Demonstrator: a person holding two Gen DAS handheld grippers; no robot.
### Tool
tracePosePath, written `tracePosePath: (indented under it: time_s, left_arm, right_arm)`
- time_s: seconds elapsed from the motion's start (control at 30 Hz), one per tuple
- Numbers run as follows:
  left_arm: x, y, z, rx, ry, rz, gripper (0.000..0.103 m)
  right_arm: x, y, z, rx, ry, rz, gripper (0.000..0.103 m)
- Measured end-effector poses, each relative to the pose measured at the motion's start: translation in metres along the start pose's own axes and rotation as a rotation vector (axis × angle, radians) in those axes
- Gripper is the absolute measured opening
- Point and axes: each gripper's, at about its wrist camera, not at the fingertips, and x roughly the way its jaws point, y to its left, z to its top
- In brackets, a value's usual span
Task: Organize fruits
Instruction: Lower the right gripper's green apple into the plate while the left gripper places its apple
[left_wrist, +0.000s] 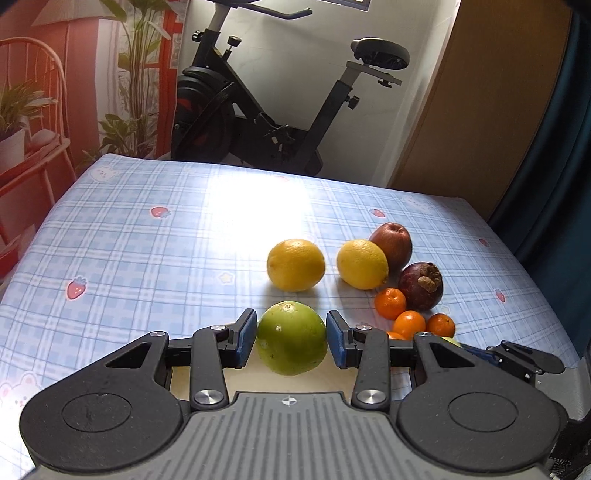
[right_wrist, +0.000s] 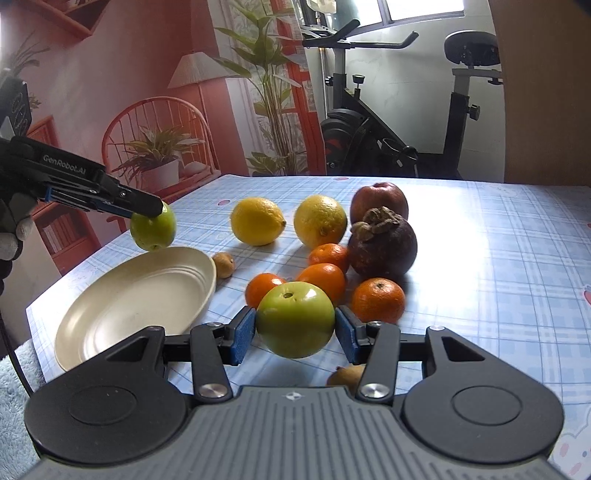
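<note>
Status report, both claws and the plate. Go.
Left claw shut on green fruit above plate. Right claw shut on second green fruit. Plate bare, nothing blocking.

The tablecloth (left_wrist: 122, 229) is bare on the left of the frame. On the right, lemons (left_wrist: 296, 264) and oranges (left_wrist: 390, 303) block the way.

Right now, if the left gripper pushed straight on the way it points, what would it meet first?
Probably the nearer lemon, which lies just past the green fruit the left gripper holds; depth is hard to judge, so it might reach the tablecloth first.
</note>
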Motion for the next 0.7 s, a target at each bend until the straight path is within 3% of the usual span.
tracePosePath:
  time_s: [0.37,0.7]
  left_arm:
    - [0.012,0.044,-0.014,-0.084,0.053,0.009,0.043]
    - [0.026,0.06,-0.018,-0.095,0.057,-0.002,0.043]
  right_arm:
    - [0.063,0.053,0.04,-0.165,0.07,0.128,0.05]
    - [0.114,0.087,0.049,-0.291,0.156,0.166,0.05]
